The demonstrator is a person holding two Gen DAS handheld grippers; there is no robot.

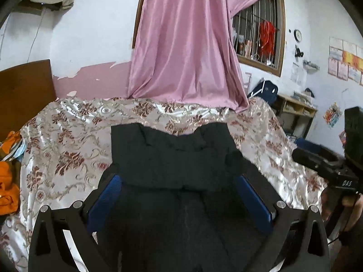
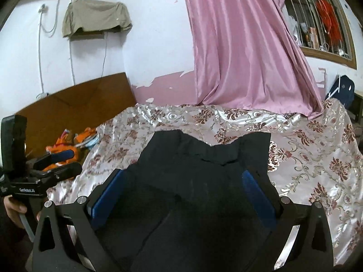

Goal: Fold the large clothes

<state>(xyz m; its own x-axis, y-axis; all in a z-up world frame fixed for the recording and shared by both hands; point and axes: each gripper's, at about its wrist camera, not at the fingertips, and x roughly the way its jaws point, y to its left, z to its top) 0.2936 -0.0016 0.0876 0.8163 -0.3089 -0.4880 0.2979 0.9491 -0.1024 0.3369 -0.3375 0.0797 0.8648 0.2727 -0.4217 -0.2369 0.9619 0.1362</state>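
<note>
A large black garment point(image 1: 174, 158) lies folded on the floral satin bedspread point(image 1: 68, 140), its notched far edge toward the pink curtain. It also shows in the right wrist view point(image 2: 204, 172). My left gripper point(image 1: 179, 181) hovers over its near part, jaws wide open, blue pads on either side of the cloth with nothing held. My right gripper point(image 2: 183, 181) is likewise wide open above the garment's near part. The right gripper's body shows at the right edge of the left wrist view point(image 1: 329, 165), and the left gripper shows at the left of the right wrist view point(image 2: 52, 161).
A pink curtain point(image 1: 186, 45) hangs down onto the bed's far edge. Orange clothes point(image 2: 68, 145) lie by the wooden headboard point(image 2: 74, 104) on the left. A barred window point(image 1: 258, 38), a shelf unit point(image 1: 295, 111) and a blue bag point(image 1: 265, 90) stand at the right.
</note>
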